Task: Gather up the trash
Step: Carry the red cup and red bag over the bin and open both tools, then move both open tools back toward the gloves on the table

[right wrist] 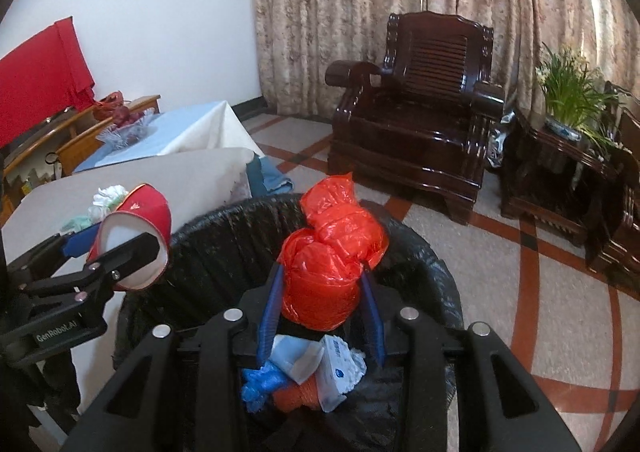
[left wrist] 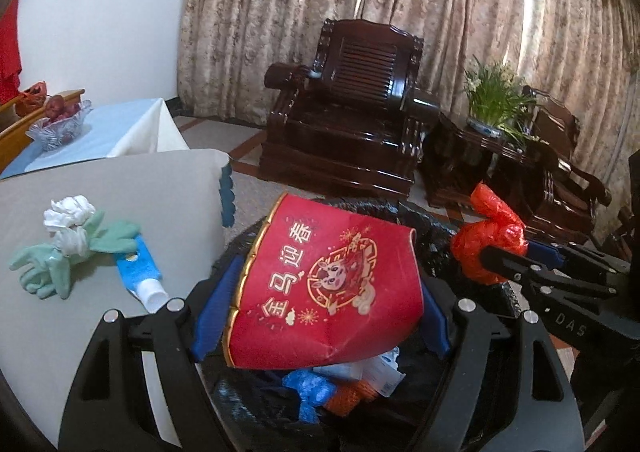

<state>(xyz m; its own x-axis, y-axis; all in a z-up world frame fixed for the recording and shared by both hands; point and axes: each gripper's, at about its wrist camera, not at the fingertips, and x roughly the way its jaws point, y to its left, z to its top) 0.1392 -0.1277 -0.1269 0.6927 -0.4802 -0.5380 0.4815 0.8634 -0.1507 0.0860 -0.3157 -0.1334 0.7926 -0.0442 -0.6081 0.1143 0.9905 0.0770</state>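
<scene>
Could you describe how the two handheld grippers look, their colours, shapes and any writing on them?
Both look alike: the left gripper and right gripper have glossy black bodies with slotted, curved arms, round silver rivets and flat blue fingers. The right gripper's side reads "DAS" in white; the left gripper's side reads "GenRobot.AI". No cables or sleeves are visible.

red printed paper cup (left wrist: pixel 324 284), bent, held on its side above black-lined bin (right wrist: pixel 224 244); crumpled red plastic bag (right wrist: pixel 328 252) held over bin; green gloves (left wrist: pixel 60 264), white wads, blue tube on table
</scene>
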